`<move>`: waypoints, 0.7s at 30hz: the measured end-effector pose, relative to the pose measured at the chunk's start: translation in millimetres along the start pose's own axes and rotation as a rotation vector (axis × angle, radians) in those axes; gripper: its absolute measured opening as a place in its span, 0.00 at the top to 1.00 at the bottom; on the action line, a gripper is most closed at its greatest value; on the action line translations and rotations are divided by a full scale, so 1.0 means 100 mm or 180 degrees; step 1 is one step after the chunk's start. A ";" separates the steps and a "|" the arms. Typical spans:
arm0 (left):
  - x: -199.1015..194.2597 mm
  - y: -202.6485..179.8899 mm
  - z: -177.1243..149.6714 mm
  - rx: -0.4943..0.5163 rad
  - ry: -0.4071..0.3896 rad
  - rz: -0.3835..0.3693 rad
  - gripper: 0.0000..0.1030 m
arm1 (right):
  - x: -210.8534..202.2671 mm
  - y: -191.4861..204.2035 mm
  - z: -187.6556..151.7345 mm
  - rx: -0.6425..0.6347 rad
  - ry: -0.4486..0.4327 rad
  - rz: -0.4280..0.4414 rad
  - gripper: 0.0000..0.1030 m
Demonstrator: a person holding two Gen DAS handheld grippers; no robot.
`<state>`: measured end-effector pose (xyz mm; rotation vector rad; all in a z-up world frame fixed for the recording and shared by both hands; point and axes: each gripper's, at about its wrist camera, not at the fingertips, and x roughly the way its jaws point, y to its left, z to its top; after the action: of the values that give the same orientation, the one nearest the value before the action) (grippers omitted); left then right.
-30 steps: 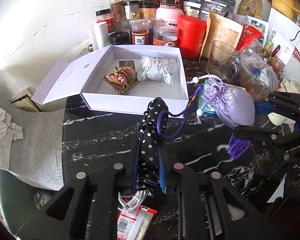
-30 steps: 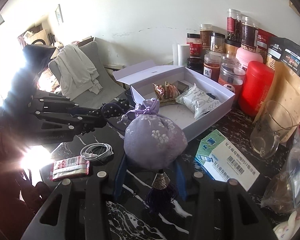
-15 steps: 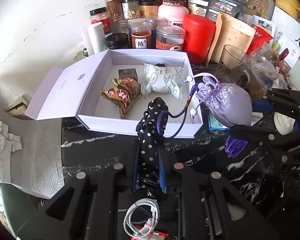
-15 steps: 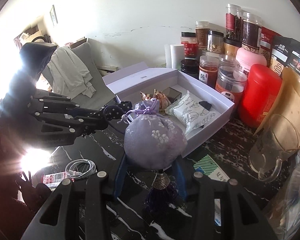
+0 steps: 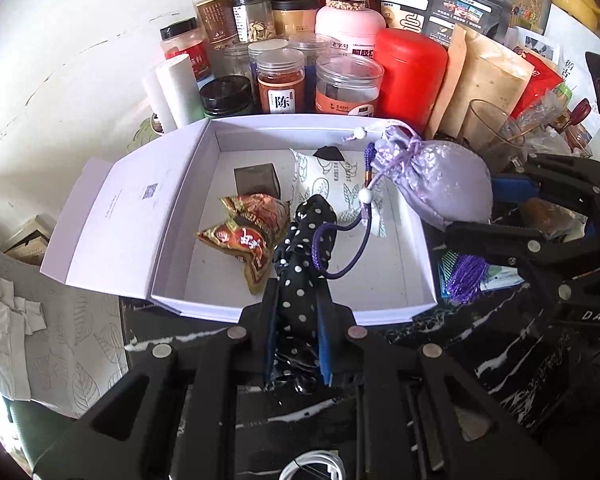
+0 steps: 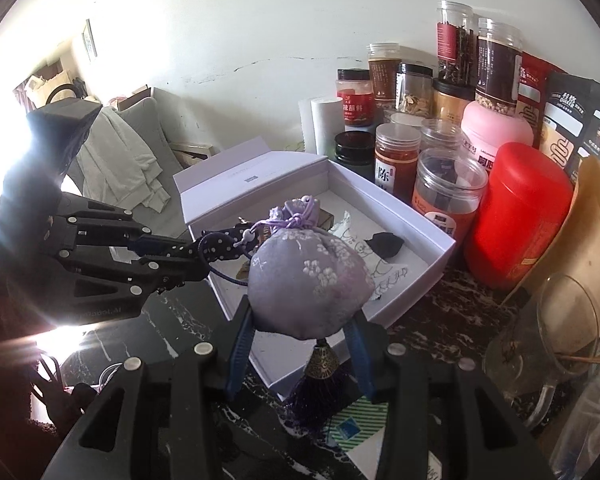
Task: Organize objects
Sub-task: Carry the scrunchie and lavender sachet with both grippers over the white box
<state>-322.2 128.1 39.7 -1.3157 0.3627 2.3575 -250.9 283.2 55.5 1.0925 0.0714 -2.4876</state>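
A black marble-patterned table [image 5: 480, 344] carries an open white box [image 5: 416, 268] with its lid folded out flat to the side, backed by a crowd of jars and a red canister [image 5: 410, 76] along the wall. The left wrist view looks straight down into the box and shows its contents plainly: a red-and-gold snack packet [image 5: 240, 236], a white leaf-printed packet [image 5: 340, 176] and a small dark cube [image 5: 257, 178]; the right wrist view hides most of these behind the lilac pouch [image 6: 306, 280]. That pouch sits clamped between the right gripper [image 6: 300, 344] fingers, hanging over the near corner of the box, its purple tassel [image 6: 314, 396] dangling below. The right view alone shows a grey chair draped with pale clothes [image 6: 120, 164] and a glass mug [image 6: 552, 344]. The left gripper [image 5: 298, 328] is closed tight on a black polka-dot cloth [image 5: 306, 248], held above the front wall of the box, with the pouch's purple cord [image 5: 340, 240] looped around its tip. Only the left view catches a white cable [image 5: 316, 466] at the bottom edge.
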 end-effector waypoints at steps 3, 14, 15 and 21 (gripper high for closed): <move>0.08 0.02 0.11 0.0077 0.0007 0.0014 0.85 | 0.10 -0.05 0.07 0.0049 -0.0006 0.0002 0.57; 0.39 0.07 0.56 0.0263 -0.0060 0.0004 0.85 | 0.39 -0.20 0.41 0.0225 -0.0050 -0.0134 0.57; 0.42 0.08 0.59 0.0274 -0.0069 -0.0003 0.85 | 0.42 -0.22 0.44 0.0232 -0.0050 -0.0156 0.57; 0.65 0.12 0.78 0.0298 -0.0088 -0.0012 0.85 | 0.60 -0.30 0.57 0.0306 -0.0053 -0.0221 0.57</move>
<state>-415.9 165.0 24.9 -1.2386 0.4563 2.3236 -338.7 277.3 48.8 1.1255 -0.0155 -2.5854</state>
